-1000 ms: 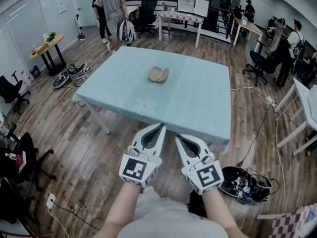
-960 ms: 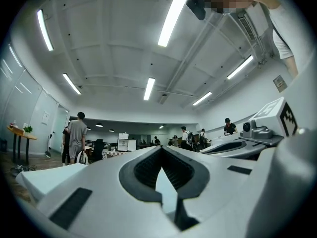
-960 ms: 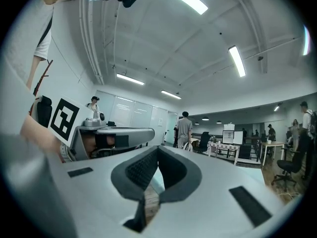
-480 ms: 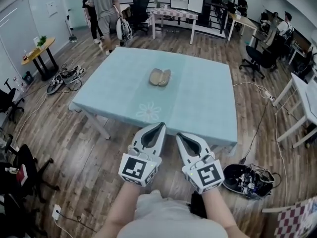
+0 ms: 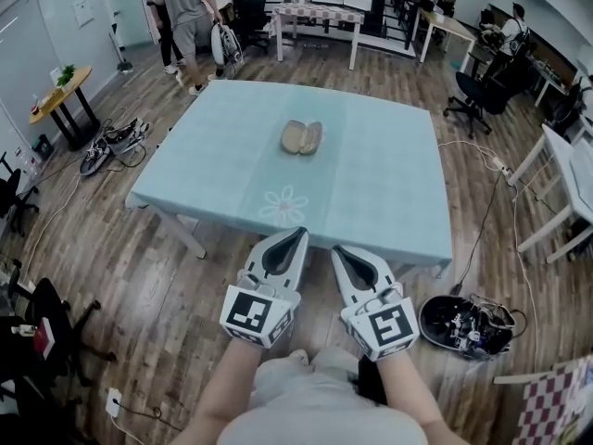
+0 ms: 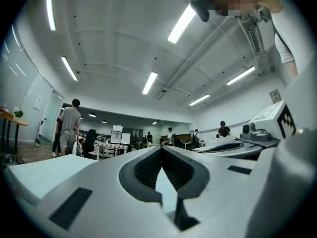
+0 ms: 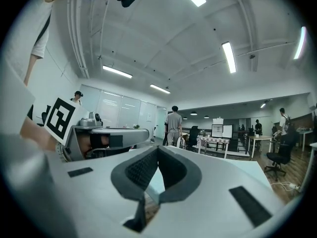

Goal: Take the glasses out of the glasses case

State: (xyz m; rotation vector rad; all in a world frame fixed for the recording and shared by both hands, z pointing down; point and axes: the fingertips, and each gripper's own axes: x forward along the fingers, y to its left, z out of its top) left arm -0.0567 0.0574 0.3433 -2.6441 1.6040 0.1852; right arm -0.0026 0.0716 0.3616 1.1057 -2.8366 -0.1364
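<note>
We've got the left gripper (image 5: 298, 234) and right gripper (image 5: 337, 248) both pinched closed on nothing, with the glasses case (image 5: 300, 137) well off at 12 o'clock on the table (image 5: 389, 184), so reaching in closed probably just shoves it away.

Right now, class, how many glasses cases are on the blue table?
1. The glasses case lies near the middle of the blue table, slightly towards its far edge; nothing there could hide another.
</note>
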